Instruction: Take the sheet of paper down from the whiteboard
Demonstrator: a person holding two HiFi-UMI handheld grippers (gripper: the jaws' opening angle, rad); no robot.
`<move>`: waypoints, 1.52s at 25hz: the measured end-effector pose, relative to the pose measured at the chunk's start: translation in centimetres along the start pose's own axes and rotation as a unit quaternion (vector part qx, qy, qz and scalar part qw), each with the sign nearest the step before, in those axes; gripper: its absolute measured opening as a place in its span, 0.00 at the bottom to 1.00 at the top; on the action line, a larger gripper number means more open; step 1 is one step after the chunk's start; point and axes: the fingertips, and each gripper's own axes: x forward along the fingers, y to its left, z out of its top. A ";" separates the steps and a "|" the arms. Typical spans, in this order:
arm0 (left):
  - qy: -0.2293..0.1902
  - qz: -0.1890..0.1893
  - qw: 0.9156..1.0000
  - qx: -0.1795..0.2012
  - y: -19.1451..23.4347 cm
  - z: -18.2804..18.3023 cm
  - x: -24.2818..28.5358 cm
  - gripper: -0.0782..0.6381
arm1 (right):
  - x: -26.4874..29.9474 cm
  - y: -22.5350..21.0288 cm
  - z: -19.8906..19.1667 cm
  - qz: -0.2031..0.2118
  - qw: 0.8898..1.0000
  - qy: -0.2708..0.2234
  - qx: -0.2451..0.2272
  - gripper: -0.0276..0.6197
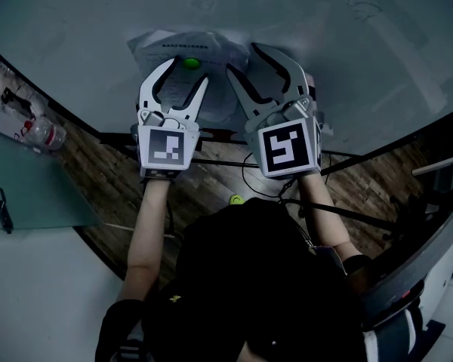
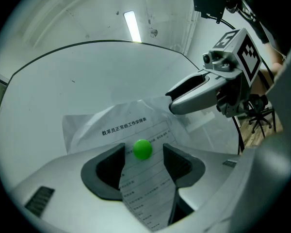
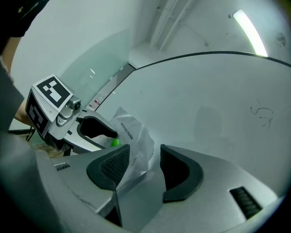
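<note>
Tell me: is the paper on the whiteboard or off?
On: the green magnet sits on the paper against the whiteboard, between the left gripper's open jaws.

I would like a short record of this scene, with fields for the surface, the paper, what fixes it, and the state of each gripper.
surface: whiteboard
paper: sheet of paper, printed, on the board, right side crumpled
fastener: green magnet, on the sheet under its heading
left: left gripper, open, magnet in line between its jaws, not gripped
right: right gripper, open, the sheet's crumpled edge between its jaws
task state: sheet not yet taken down
</note>
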 end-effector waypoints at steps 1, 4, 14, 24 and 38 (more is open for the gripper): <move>0.001 0.000 1.000 0.001 0.0 0.0 0.0 0.44 | 0.1 0.0 0.0 0.002 1.000 0.001 0.000 0.34; 0.002 0.000 1.000 0.003 -0.1 0.0 0.0 0.44 | 0.3 0.0 -0.1 0.003 1.000 0.009 -0.006 0.34; 0.002 0.004 1.000 0.003 -0.1 -0.1 0.1 0.42 | 1.0 -0.7 -0.2 -0.014 0.999 0.021 -0.029 0.08; -0.006 0.026 1.000 0.014 0.6 0.4 -0.1 0.39 | 1.1 -1.0 -0.2 -0.012 1.000 0.016 -0.022 0.07; 0.015 0.052 0.995 0.087 0.3 0.4 0.6 0.37 | 1.2 -1.1 0.1 -0.007 1.000 0.009 -0.023 0.07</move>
